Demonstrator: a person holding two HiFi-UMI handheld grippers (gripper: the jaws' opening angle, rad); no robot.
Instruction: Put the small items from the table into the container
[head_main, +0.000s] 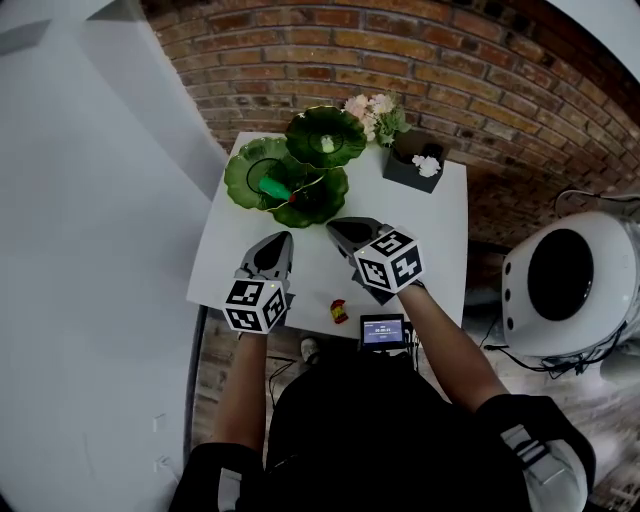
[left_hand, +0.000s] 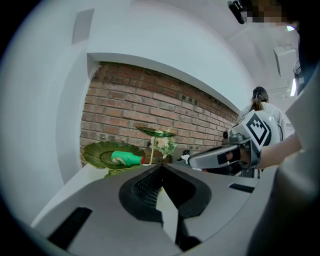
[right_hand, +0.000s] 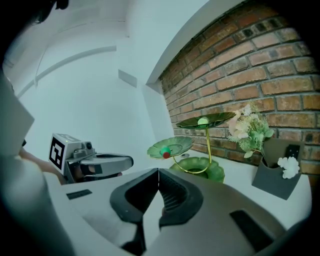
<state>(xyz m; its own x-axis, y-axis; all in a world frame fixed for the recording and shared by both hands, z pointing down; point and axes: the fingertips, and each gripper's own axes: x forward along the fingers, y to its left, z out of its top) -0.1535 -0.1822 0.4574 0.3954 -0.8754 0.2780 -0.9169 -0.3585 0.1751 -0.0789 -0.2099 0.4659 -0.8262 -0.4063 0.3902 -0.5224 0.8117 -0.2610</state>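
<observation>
Red-and-yellow small item (head_main: 339, 312) lies at the white table's (head_main: 440, 230) near edge, well apart from the green leaf-shaped tiered dish (head_main: 235, 178).
Left gripper (head_main: 272, 245) and right gripper (head_main: 340, 228) hover clenched and empty; pickup seems pending, so one must open and straddle the item.

No text can be read: the small screen (head_main: 382, 332) just behind the right gripper (head_main: 340, 228) shows characters too small to make out, and that gripper's cube (head_main: 388, 261), like the left gripper's (head_main: 277, 243), bears only black-and-white square markers.
</observation>
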